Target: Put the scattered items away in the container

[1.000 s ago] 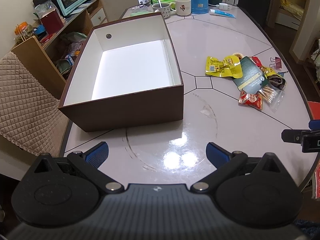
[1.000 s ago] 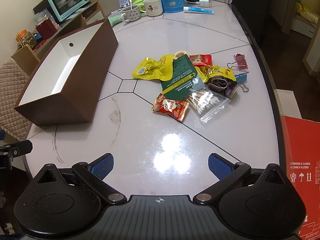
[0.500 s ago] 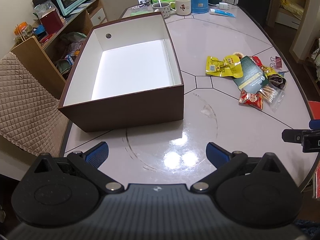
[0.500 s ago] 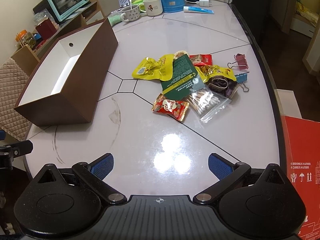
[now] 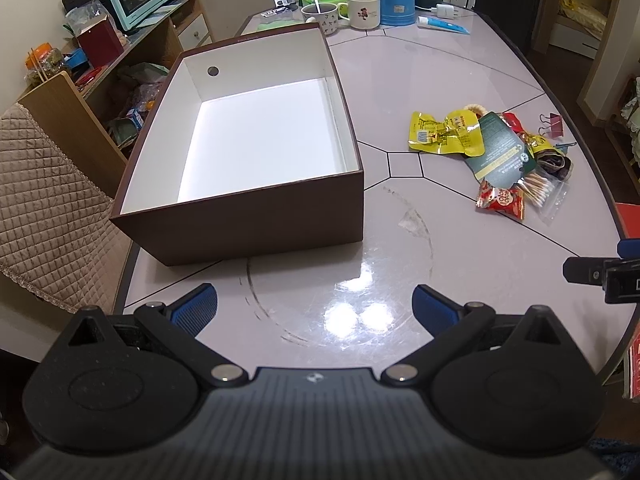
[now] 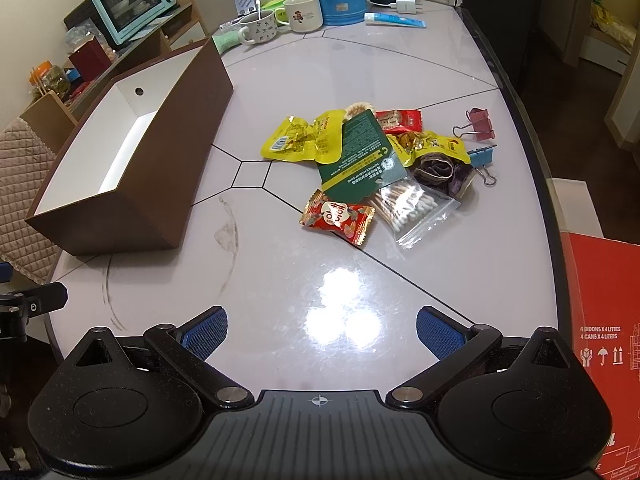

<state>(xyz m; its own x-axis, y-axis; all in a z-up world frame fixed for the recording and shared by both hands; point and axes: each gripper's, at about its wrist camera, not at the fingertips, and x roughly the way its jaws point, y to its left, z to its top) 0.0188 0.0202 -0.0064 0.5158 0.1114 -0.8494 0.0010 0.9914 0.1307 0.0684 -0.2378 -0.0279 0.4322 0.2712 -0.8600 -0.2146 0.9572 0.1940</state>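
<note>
Scattered items (image 6: 372, 160): light, crinkly, slippery packets heaped near the table's (image 6: 360, 60) right edge; best pinched at a sealed rim. Container (image 5: 256, 148): empty, left side. Left gripper (image 5: 316, 304) and right gripper (image 6: 322, 330): both spread, empty.

Glossy table (image 5: 460, 64), wooden shelving (image 5: 160, 40), quilted chair (image 5: 40, 184).

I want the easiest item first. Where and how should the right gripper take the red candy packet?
Probably by its near crimped end, coming down from the table's front edge. The red candy packet lies flat at the pile's front; only its far corner meets the green card. The right gripper is open.
</note>
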